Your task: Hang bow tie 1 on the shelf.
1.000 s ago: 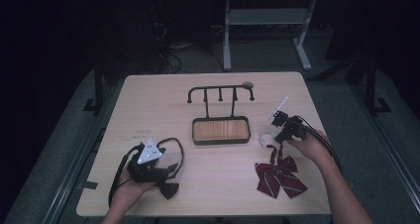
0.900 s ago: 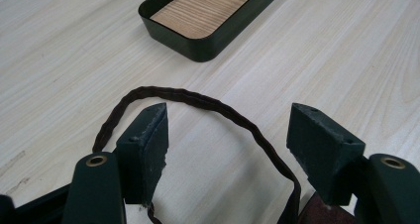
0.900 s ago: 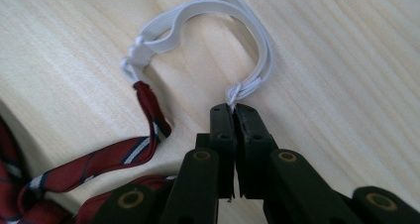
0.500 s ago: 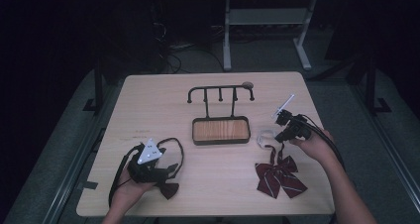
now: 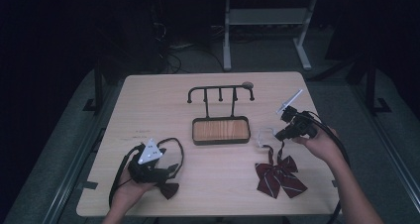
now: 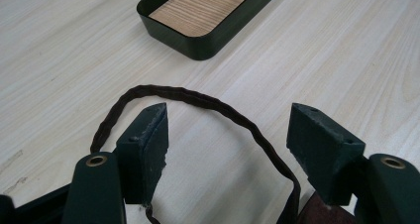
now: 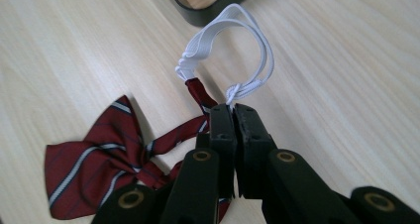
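Right gripper (image 7: 233, 110): jaws clenched on the white elastic loop (image 7: 245, 50) of the striped bow tie (image 7: 106, 159), pinching it at the knot. The loop is lifted off the table (image 7: 346, 85) and arcs away from the jaws toward the tray (image 7: 218, 8) corner. The bow itself lies flat on the table. In the high view the tie's long axis runs from the bow (image 5: 279, 177) near the front edge up and slightly left to the loop (image 5: 263, 136), just beside the tray's right end.

Left gripper (image 6: 228, 130): jaws released, wide apart, low over the table. A dark strap (image 6: 198, 102) curves in an arch across the gap between them, lying on the table. A dark red bow (image 6: 327, 214) peeks out under one jaw at the bottom edge. In the high view this gripper (image 5: 148, 164) sits near the front-left of the table, with the dark bow (image 5: 169, 189) at the hand.

Tray (image 5: 221, 130) sits mid-table, wood-lined, and the hook rack (image 5: 220, 94) stands just behind it. Bare table lies left of the tray and between the two hands. The striped bow is close to the front edge.
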Action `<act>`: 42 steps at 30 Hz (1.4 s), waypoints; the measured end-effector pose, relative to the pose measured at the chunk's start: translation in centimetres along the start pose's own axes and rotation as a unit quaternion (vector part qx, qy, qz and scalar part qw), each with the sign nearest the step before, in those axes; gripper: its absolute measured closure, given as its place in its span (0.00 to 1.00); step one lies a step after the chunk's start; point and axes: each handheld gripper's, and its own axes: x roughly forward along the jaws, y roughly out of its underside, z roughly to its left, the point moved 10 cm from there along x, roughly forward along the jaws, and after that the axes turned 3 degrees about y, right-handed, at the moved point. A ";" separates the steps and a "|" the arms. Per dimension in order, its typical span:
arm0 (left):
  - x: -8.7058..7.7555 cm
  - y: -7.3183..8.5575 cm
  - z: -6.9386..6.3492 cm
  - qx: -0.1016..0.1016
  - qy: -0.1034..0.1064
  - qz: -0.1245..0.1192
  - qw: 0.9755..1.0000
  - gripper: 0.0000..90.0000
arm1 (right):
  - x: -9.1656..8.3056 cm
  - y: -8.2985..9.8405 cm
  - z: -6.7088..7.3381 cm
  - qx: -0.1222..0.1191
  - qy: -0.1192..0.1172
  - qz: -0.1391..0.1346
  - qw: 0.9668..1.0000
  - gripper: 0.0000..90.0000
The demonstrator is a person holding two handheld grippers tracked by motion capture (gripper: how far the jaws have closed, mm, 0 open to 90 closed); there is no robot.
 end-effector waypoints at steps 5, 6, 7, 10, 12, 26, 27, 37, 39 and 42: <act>-0.1 0.0 0.0 0.002 0.000 0.002 1.000 0.37 | -0.8 -0.6 0.7 -0.015 -0.001 -0.006 1.000 0.97; -0.1 0.0 0.0 0.002 0.000 0.002 1.000 0.37 | -0.9 -0.6 0.8 -0.017 -0.001 -0.006 1.000 0.97; -0.1 0.0 0.0 0.003 0.000 0.002 1.000 0.37 | -1.1 -0.7 1.0 -0.019 -0.002 -0.006 1.000 0.97; -0.1 0.0 0.1 0.002 0.000 0.002 1.000 0.37 | -1.4 -0.9 1.2 -0.024 0.000 -0.008 1.000 0.97; -0.1 0.1 0.1 0.002 0.000 0.002 1.000 0.37 | -1.9 -1.3 1.6 -0.031 -0.001 -0.014 0.999 0.97; -0.1 0.0 0.0 0.002 0.000 0.002 1.000 0.37 | -4.1 -2.2 2.6 -0.048 0.002 -0.026 0.999 0.97; -0.1 0.0 0.0 0.002 0.000 0.002 1.000 0.37 | -4.1 -2.2 2.6 -0.048 0.002 -0.026 0.999 0.97; -0.1 0.0 0.1 0.004 -0.001 0.002 1.000 0.37 | -5.4 -3.1 3.1 -0.057 0.002 -0.036 0.998 0.97; -0.1 0.0 0.1 0.004 -0.001 0.002 1.000 0.37 | -5.8 -3.3 3.2 -0.059 0.003 -0.038 0.998 0.97; -0.1 0.0 0.1 0.003 0.000 0.001 1.000 0.37 | -6.1 -3.5 3.4 -0.061 0.002 -0.040 0.997 0.97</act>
